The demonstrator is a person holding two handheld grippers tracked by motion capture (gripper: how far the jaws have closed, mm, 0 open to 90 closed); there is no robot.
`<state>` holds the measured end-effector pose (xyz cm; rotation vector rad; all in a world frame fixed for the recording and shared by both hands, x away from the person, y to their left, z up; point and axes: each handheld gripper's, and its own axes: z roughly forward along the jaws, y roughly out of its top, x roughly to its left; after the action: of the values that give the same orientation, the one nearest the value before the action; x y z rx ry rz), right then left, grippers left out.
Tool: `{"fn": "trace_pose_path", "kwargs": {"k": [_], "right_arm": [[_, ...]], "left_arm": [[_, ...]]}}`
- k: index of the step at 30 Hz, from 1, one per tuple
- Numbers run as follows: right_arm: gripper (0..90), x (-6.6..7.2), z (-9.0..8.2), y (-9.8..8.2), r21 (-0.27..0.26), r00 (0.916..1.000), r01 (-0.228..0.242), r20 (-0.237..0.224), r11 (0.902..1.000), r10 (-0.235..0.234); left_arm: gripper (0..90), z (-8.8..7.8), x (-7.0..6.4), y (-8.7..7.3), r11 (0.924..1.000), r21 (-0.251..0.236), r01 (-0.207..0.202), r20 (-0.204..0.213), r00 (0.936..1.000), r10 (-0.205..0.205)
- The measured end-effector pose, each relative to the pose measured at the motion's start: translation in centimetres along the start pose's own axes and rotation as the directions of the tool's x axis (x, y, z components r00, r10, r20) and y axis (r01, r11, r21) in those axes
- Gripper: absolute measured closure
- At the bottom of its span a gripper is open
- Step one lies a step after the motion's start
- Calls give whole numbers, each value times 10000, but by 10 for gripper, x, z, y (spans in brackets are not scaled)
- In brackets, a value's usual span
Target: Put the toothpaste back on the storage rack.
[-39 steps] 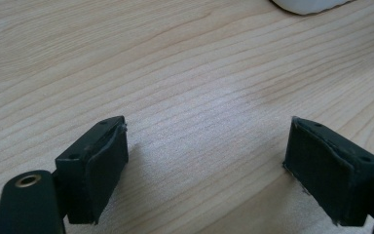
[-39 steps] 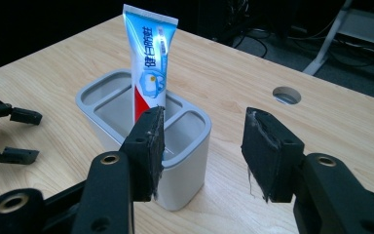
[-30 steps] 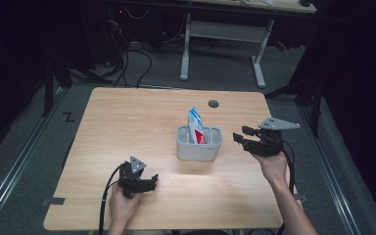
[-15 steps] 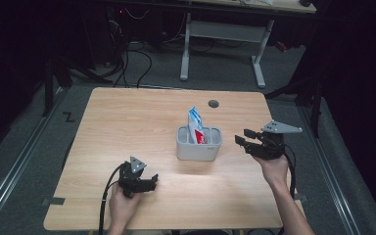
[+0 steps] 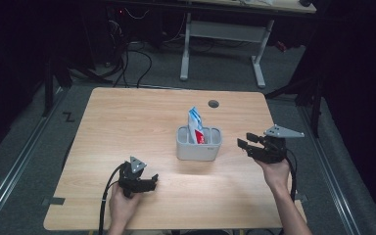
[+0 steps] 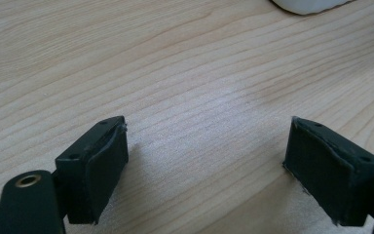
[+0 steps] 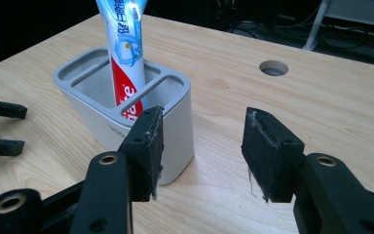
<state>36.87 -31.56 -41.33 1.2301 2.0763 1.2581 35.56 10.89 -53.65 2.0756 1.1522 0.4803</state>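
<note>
At the near edge of the table (image 5: 127, 122), the left gripper (image 5: 149, 182) is sitting low over the wood in the person's left hand (image 5: 122, 205), cable trailing off the front. Jaws are standing wide apart, nothing between them; in the left gripper view just bare wood grain is lying between the two black pads (image 6: 104, 170), with a sliver of the grey holder (image 6: 307, 5) showing at the top edge.

Further in, on the right side, the right gripper (image 5: 245, 145) is hanging just above the tabletop in the person's right hand (image 5: 274, 171), grey three-cornered plate on top, jaws pointing left at the holder. Also released: pads (image 7: 151, 146) are standing apart, gripping nothing. In the right gripper view one pad is overlapping the holder's near corner, but I can't tell if it is touching; from the high view it is looking just beside, not in contact.

Mid-table, the grey holder (image 5: 199, 143) is standing upright, with slotted compartments on top. The toothpaste tube (image 5: 196, 126) is standing in it, red lower part down in the middle compartment, blue-white end sticking well above the rim and leaning slightly.

Beyond that, a round cable hole (image 5: 213, 104) is sitting in the tabletop near the far edge. Past the table, a white desk frame (image 5: 225, 34) is standing on the dark floor.
</note>
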Motion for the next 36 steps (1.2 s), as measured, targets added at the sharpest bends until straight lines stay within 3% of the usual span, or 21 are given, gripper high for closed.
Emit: {"fn": "trace_pose_path", "kwargs": {"k": [24, 36], "right_arm": [[498, -6, 2, -22, 123, 9989, -474, -42, 9988, 475], [499, -2, 17, -37, 454, 9971, -709, -251, 9965, 721]], "left_arm": [[161, 0, 0, 0, 10000, 0, -2, -2, 10000, 2], [162, 0, 0, 0, 10000, 1, -1, -2, 10000, 1]]}}
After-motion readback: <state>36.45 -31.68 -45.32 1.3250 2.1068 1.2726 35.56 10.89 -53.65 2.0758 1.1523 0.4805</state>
